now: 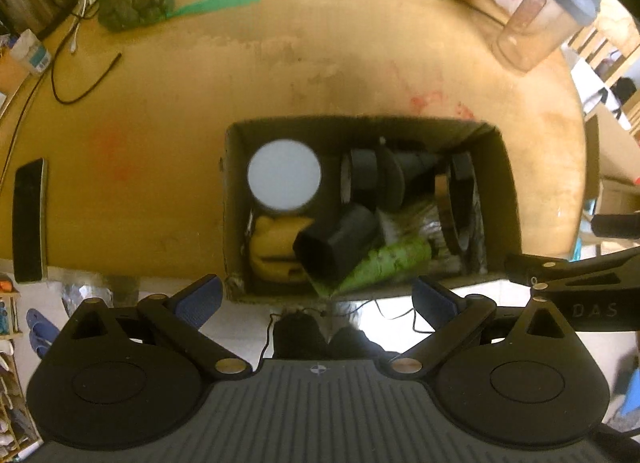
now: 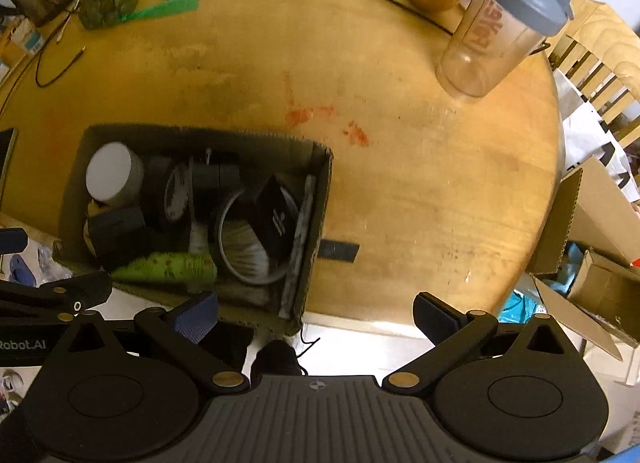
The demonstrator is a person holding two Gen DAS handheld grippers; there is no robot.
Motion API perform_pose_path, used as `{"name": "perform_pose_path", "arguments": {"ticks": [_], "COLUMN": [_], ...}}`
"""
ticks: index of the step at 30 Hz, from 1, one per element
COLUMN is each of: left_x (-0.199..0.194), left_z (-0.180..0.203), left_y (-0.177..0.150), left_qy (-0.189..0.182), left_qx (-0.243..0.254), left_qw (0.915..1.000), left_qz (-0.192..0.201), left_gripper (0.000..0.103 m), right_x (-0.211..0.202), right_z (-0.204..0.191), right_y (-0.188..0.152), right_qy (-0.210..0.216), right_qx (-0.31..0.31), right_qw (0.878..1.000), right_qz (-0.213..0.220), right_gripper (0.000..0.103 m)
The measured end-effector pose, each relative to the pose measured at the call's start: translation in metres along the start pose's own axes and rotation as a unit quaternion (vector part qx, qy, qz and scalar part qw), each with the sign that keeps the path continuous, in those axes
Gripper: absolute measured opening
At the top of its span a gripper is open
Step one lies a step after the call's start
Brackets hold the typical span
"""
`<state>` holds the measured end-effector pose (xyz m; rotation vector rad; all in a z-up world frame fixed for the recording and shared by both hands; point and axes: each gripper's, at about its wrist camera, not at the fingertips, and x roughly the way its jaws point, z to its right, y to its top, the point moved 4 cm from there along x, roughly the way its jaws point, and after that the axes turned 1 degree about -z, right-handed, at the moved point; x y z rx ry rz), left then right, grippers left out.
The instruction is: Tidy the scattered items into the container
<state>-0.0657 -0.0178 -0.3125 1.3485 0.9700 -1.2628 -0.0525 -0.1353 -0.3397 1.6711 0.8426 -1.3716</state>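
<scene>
Left wrist view looks down on the cardboard box (image 1: 232,203) at the near edge of the round wooden table (image 1: 320,63), and the box is already crowded: a white-lidded round tub (image 1: 284,175) in the far left corner, a yellow item (image 1: 272,247) beneath it, a black square-ended piece (image 1: 336,247), a green pouch (image 1: 384,263) and black tape rolls (image 1: 364,175). Both tongs hang released and empty above the near rim, left gripper (image 1: 316,299) and right gripper (image 2: 316,315) alike. By my judgement the packing looks nearly finished; any next move means reaching far across for leftovers such as the green comb (image 1: 216,3) or the shaker bottle (image 2: 500,27)
</scene>
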Motion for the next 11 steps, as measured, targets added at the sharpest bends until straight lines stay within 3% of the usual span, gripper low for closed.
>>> {"name": "perform_pose_path", "arguments": {"ticks": [11], "left_x": [0.0039], "left_z": [-0.0022], "left_y": [0.0006], "left_qy": [0.008], "left_qx": [-0.003], "left_qw": [0.9999], "left_qz": [-0.011], "left_gripper": [0.103], "right_x": [0.0021], "right_z": [0.0020], "right_y": [-0.0015], "right_qy": [-0.003], "right_qx": [-0.013], "right_qw": [1.000], "right_qz": [-0.012], "right_gripper": [0.103]}}
